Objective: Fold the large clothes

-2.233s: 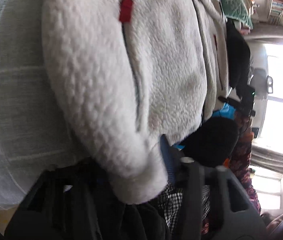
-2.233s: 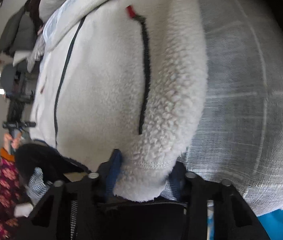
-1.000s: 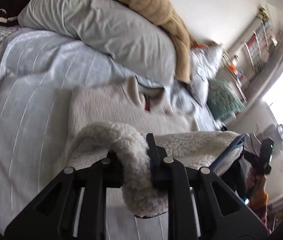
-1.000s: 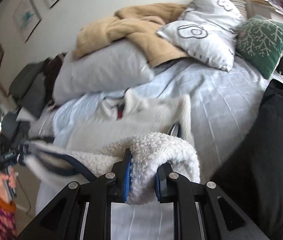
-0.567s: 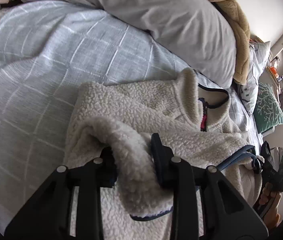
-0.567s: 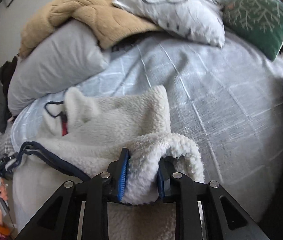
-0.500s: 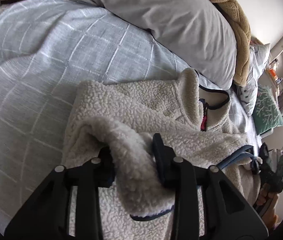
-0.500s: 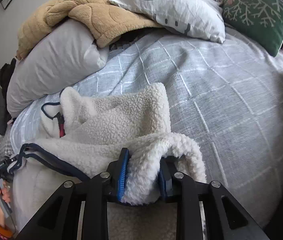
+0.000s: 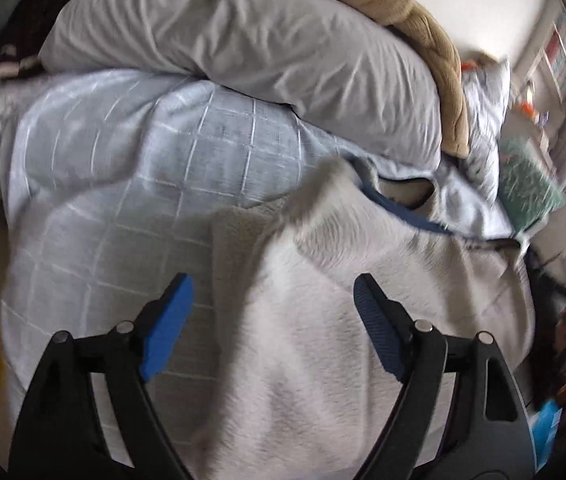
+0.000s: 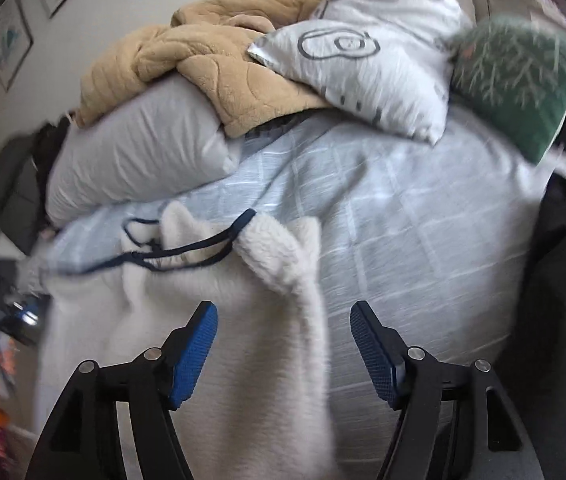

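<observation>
1. Fleece jacket [image 9: 363, 320] is lying on the bed [image 9: 131, 208], on the pale blue checked cover, with its collar [image 10: 175, 228] pointing toward the pillows and its body running back toward the person.
2. Its hem with the dark blue trim [image 10: 187, 254] is lying across the upper part, near the collar, so I am judging that one fold, bottom over top, is already made.
3. Left tool [image 9: 273, 320] is hovering over the left border of the jacket; its blue pads [image 9: 167, 328] are standing wide apart and are gripping nothing.
4. Right tool [image 10: 283, 344] is hovering over the right border; its jaws are also spread wide and empty, one pad [image 10: 193, 354] above the fleece, the other above the bare cover.
5. Long axis of the folded jacket is running from the tools toward the grey pillow [image 10: 139, 156], so each long side is lying just below one tool, and neither hand is clearly nearer.
6. I am judging that the coming move is turning on this: each tool must descend to the side border below it, or both must go forward to the doubled edge.
7. Both views are blurring, so I cannot tell how flat the layers are lying.
</observation>
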